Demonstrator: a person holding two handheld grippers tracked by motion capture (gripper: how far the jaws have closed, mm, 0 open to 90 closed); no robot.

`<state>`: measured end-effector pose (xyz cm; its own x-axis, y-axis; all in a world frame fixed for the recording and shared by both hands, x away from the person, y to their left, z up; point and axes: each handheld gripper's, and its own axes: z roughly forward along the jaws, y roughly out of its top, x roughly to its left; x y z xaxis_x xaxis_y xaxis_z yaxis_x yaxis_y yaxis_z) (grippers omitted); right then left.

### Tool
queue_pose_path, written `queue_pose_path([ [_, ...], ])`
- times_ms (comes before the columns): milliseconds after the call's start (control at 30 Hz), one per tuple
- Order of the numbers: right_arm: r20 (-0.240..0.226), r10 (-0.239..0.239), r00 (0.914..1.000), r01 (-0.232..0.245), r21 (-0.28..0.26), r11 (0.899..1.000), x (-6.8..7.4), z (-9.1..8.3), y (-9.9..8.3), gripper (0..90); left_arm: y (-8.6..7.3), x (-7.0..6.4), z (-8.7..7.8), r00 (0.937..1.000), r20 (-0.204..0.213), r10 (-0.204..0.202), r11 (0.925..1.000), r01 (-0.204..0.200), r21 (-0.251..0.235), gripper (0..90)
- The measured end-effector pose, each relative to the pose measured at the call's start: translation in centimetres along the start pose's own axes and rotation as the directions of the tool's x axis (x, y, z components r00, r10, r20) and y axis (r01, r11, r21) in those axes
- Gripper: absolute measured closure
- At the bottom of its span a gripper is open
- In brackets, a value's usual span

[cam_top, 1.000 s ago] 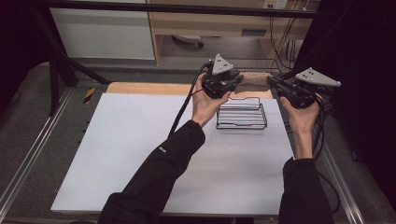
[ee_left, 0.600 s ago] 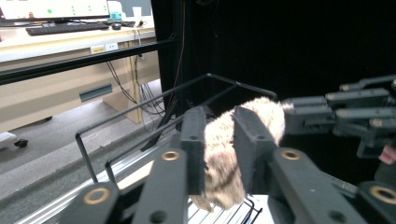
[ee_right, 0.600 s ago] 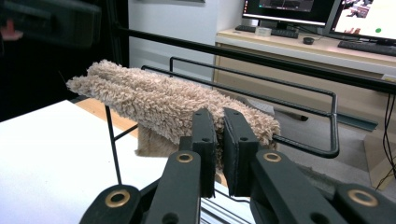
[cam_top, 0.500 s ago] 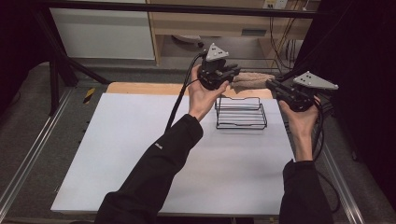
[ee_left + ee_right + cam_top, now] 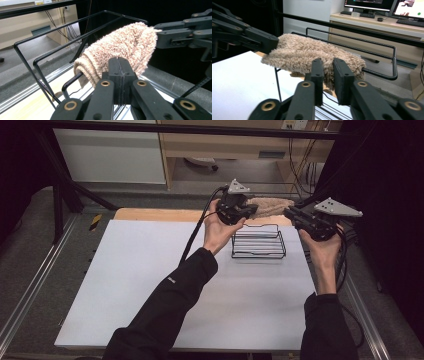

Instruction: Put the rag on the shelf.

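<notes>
A fluffy beige towel (image 5: 270, 206), rolled up, hangs stretched between my two grippers above the far rim of a black wire rack (image 5: 257, 251). My left gripper (image 5: 249, 210) is shut on the towel's left end (image 5: 120, 45); its jaws (image 5: 119, 60) meet flat. My right gripper (image 5: 290, 212) pinches the other end, jaws (image 5: 328, 61) held slightly apart by the thick towel (image 5: 307, 52). Part of the towel rests on the rack's top wire (image 5: 75, 76). The left gripper's tip (image 5: 272, 42) and the right gripper's tip (image 5: 157, 35) face each other across the towel.
The rack stands at the back right of a white table top (image 5: 150, 285), near a wooden strip (image 5: 150, 214) along the far edge. Metal rails (image 5: 30, 290) run down both sides. A desk with monitors (image 5: 372, 5) lies beyond the table.
My left gripper has risen and moved toward the far edge, lifting the towel off the rack into a line between the grippers. The right gripper has shifted only a little.
</notes>
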<state>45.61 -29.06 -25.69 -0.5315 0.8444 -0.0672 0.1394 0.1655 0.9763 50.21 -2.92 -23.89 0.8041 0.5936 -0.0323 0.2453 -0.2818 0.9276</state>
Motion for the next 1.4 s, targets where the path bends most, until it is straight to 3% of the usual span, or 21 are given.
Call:
queue_pose_path([
  [200,-0.014,-0.003,0.9999,0.003,-0.016,1.0,0.4,-0.7,0.8,71.7,-0.4,0.0,0.4,1.0,-0.001,0.003,1.0,-0.003,0.006,89.6],
  [367,-0.027,0.011,0.9996,-0.012,-0.022,1.0,0.6,-0.8,1.2,73.9,-0.8,0.1,0.8,0.9999,-0.003,0.01,0.9998,-0.01,0.02,89.6],
  [533,-0.025,0.06,0.9979,-0.059,0.051,0.997,0.4,-0.4,0.6,89.3,-1.2,0.1,1.2,0.9998,-0.003,0.018,0.9996,-0.018,0.022,89.6],
  [700,-0.01,0.094,0.9955,-0.092,0.104,0.99,0.1,0.4,-1.1,90.0,-1.5,0.1,1.4,0.9996,-0.012,0.027,0.9993,-0.027,0.026,89.6],
  [967,0.057,0.098,0.9936,-0.102,0.088,0.991,-0.4,1.6,-2.4,90.0,-1.7,0.2,1.9,0.9994,-0.018,0.029,0.9994,-0.029,0.021,89.5],
  [1167,0.057,0.094,0.9939,-0.099,0.084,0.992,-0.3,1.8,-2.3,89.4,-1.7,0.3,1.8,0.9995,-0.015,0.026,0.9995,-0.026,0.019,89.3],
  [1400,0.034,0.086,0.9957,-0.088,0.063,0.994,0.0,0.7,-2.0,82.8,-1.6,0.1,0.8,0.9991,-0.017,0.039,0.9992,-0.039,0.009,83.7],
])
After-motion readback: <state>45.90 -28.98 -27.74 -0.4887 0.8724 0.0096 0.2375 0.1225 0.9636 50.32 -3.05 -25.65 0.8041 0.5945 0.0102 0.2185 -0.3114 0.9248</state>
